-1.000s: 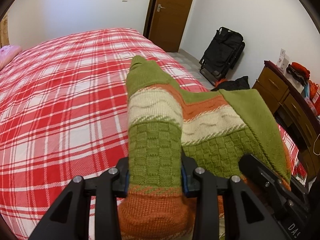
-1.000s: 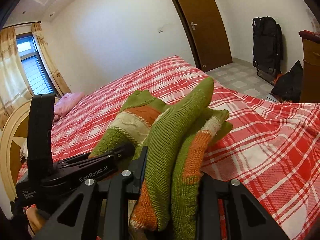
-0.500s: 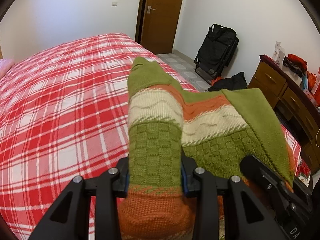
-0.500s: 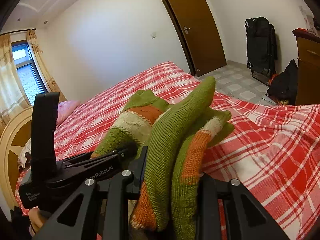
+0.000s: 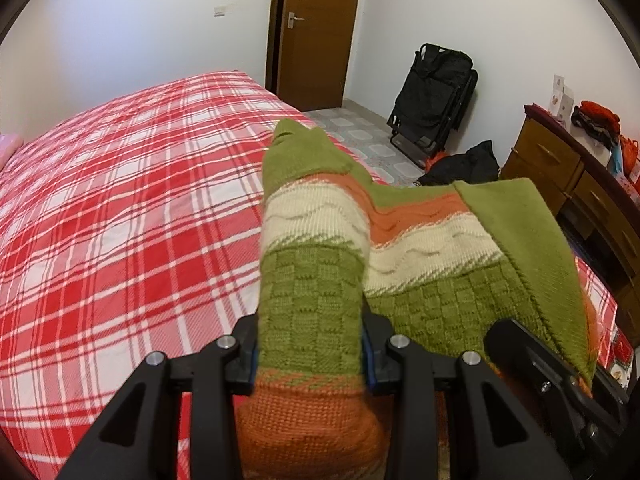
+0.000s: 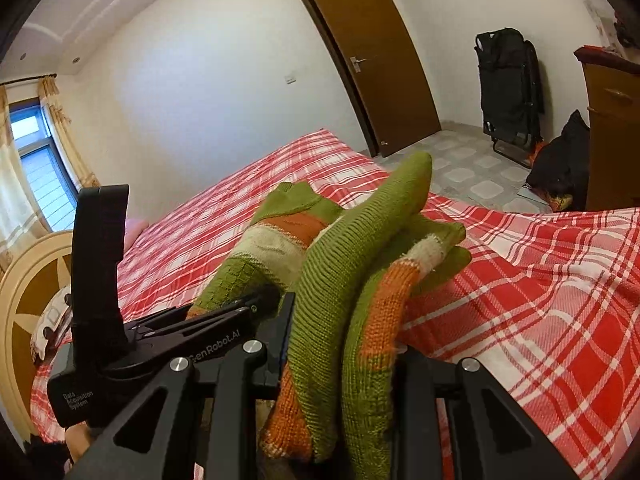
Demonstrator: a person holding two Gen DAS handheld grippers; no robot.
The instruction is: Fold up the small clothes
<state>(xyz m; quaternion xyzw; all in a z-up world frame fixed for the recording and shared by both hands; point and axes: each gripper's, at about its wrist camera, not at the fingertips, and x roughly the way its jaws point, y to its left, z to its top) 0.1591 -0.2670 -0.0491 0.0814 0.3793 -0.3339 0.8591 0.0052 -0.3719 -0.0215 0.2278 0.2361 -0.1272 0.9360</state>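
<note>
Both jaws buried in knit sweater [image 5: 312, 280], garment's lower part cut off

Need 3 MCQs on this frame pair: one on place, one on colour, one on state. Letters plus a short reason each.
1. Where does the folded black chair stand?
A. on the bed
B. against the wall beside the wooden door
C. on top of the dresser

2. Which colours make up the knitted sweater?
A. green, cream and orange
B. blue and grey
C. black and yellow

3. How is the sweater held?
A. lying loose on the bed, untouched
B. by the left gripper only
C. clamped in both the left gripper and the right gripper

Answers:
1 B, the chair leans on the white wall right of the door.
2 A, its bands are green, cream and orange.
3 C, each wrist view shows knit pinched between its own fingers, above the red plaid bed.
</note>
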